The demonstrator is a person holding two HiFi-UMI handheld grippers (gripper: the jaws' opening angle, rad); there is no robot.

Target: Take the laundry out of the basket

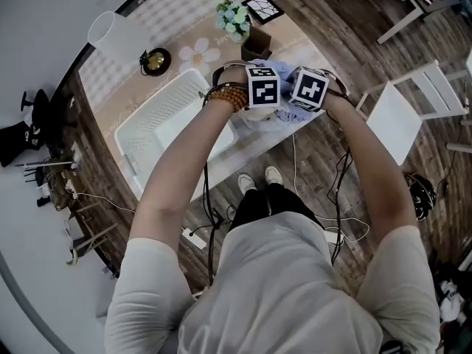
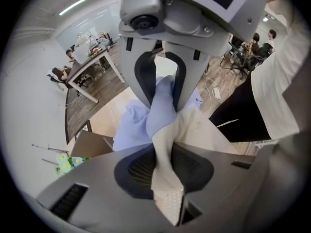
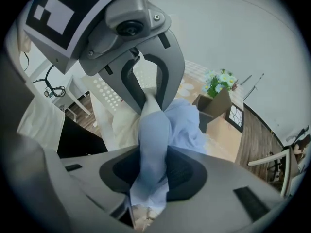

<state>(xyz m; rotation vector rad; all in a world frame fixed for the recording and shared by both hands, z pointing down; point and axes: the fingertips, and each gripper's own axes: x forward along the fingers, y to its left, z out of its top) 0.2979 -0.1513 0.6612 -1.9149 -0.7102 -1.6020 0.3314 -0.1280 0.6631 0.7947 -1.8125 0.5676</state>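
Both grippers hang side by side over the table's near edge, to the right of the white laundry basket point(image 1: 166, 120). My left gripper point(image 2: 163, 123) is shut on a bunch of light blue and cream cloth point(image 2: 163, 110). My right gripper point(image 3: 153, 130) is shut on a fold of light blue cloth point(image 3: 154, 135). Below them the laundry point(image 1: 284, 113) lies heaped on the table, blue over cream. In the head view the marker cubes point(image 1: 263, 85) hide the jaws. The basket looks empty inside.
A brown box point(image 1: 256, 46) with a flower bunch point(image 1: 234, 17) stands just behind the laundry. A framed picture point(image 1: 263, 7), a small gold object point(image 1: 155, 61) and a white cylinder point(image 1: 118, 37) sit farther back. A white chair point(image 1: 413, 105) stands right of the table. Cables trail on the floor.
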